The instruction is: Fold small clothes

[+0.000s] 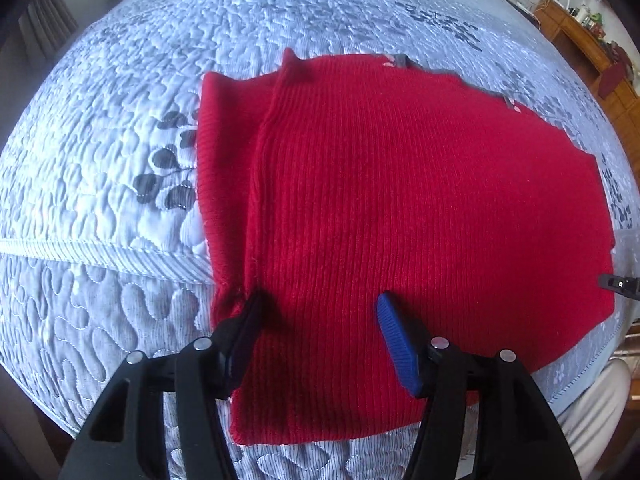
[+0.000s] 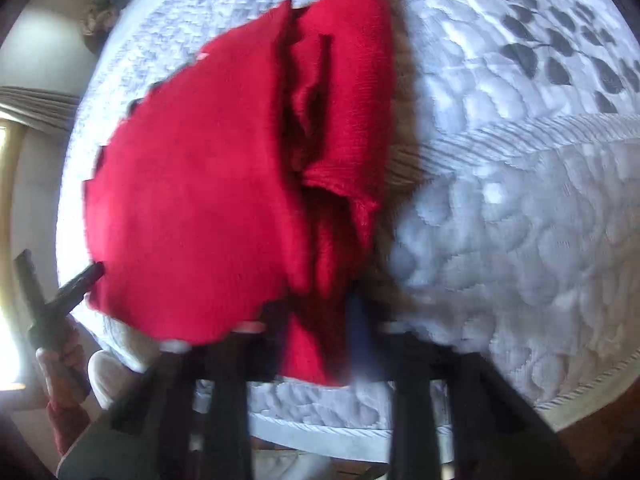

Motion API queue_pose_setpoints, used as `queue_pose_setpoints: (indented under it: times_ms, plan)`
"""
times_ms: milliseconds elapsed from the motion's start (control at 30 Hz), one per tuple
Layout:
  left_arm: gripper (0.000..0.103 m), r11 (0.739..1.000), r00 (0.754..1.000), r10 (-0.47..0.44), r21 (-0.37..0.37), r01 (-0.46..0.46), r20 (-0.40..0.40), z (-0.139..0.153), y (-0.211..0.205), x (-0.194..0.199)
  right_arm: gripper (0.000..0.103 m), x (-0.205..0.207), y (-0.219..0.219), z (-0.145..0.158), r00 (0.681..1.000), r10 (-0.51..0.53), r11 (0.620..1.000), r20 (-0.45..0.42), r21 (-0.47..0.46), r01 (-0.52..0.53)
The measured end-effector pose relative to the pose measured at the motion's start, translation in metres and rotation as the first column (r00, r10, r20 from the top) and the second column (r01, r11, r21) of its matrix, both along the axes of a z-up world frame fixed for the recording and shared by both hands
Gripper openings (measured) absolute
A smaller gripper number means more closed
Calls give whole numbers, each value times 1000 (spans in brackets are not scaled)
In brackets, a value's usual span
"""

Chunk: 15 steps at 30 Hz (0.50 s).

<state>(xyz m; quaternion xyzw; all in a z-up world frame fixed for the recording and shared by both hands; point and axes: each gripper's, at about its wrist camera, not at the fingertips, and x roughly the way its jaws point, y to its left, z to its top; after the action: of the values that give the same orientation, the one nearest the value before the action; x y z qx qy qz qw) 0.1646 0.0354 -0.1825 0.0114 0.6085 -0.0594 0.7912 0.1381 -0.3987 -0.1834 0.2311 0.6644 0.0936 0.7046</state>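
A red ribbed knit garment (image 1: 400, 200) lies on the quilted bed, with one side folded over along a seam at its left. My left gripper (image 1: 320, 320) is open, its fingers (image 1: 396, 344) resting low over the garment's near edge. In the blurred right wrist view the same garment (image 2: 192, 184) is partly lifted, with bunched folds at its right. My right gripper (image 2: 320, 320) is shut on the garment's near edge between its two fingers. The left gripper's tip (image 2: 80, 280) shows at the garment's left edge, and the right gripper's tip (image 1: 616, 282) shows at the far right in the left wrist view.
A light blue quilted bedspread (image 1: 120, 160) with grey leaf prints covers the bed. A wooden dresser (image 1: 592, 52) with small items stands at the back right. The bed's near edge (image 2: 320, 428) runs just below the right gripper. A person's hand (image 2: 60, 360) holds the left gripper.
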Motion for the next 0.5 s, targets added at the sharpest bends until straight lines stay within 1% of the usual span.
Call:
queue_pose_setpoints:
  times_ms: [33, 200, 500]
  plan:
    - [60, 1000, 1000, 1, -5, -1, -1, -1, 0, 0, 9, 0, 0, 0, 1000, -9, 1000, -3, 4, 9]
    - [61, 999, 1000, 4, -38, -4, -6, -1, 5, 1, 9, 1, 9, 1, 1000, 7, 998, 3, -58, -7]
    - [62, 1000, 1000, -10, -21, 10, 12, -4, 4, -1, 9, 4, 9, -4, 999, -20, 997, -37, -74, 17]
